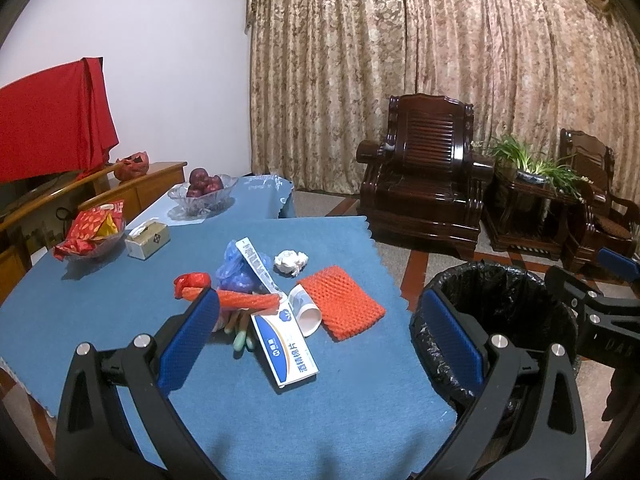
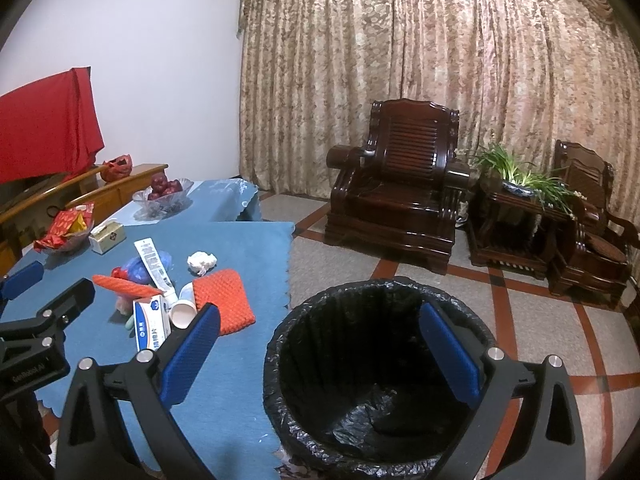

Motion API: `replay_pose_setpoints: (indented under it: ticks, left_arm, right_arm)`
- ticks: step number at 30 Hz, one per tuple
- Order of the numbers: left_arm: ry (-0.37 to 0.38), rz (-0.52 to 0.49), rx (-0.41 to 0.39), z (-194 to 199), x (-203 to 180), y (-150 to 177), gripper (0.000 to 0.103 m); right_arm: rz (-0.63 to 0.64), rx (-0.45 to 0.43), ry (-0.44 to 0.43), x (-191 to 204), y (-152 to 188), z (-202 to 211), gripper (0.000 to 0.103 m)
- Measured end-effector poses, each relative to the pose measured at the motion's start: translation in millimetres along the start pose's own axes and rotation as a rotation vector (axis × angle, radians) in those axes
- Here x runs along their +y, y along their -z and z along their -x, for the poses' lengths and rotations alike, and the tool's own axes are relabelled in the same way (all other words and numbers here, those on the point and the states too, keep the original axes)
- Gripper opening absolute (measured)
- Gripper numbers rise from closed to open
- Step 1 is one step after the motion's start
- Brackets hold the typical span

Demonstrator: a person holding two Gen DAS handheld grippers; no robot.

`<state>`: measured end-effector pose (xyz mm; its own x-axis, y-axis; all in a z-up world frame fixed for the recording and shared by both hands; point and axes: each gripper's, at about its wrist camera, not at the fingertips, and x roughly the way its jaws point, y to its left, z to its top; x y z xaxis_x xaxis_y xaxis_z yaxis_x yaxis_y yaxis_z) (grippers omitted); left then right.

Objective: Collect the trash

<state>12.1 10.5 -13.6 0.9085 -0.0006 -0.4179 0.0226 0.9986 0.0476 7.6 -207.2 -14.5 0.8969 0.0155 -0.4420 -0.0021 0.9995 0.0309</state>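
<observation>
The left gripper [image 1: 316, 340] hovers over the blue worktop [image 1: 340, 412], jaws spread wide and empty. The trash pile lies just ahead between them: white box [image 1: 288, 344], paper cup [image 1: 308, 312], orange foam net [image 1: 342, 302], crumpled tissue [image 1: 291, 261]. The right gripper [image 2: 320, 354] has jaws spread above the black-lined bin [image 2: 360, 412], holding nothing.

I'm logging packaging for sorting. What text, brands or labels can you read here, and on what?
"酒精棉片": white and blue box.
"GenRobot.AI": body of the left gripper in the right wrist view.
Toothpaste tube: print too small to read.
Tissue box: emblem only, unreadable.
</observation>
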Motion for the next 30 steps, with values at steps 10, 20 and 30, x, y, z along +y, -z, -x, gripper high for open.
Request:
replay_pose_setpoints:
  ticks: [10,20,30]
  left_arm:
    - [-0.102,0.061,0.020,-24.3,44.2,17.3,0.098]
    - [-0.178,0.070,0.103,-64.0,77.8,38.8,0.098]
    - [-0.219,0.074,0.150,-93.6,113.7,57.9,0.098]
  right_arm:
    - [0.026,0.008,-0.092,21.6,3.0,-21.6,0.097]
    - [0.047,0.024,-0.208,52.1,16.1,-64.2,0.089]
    - [0.067,0.114,-0.332,101.7,44.1,-113.8,0.074]
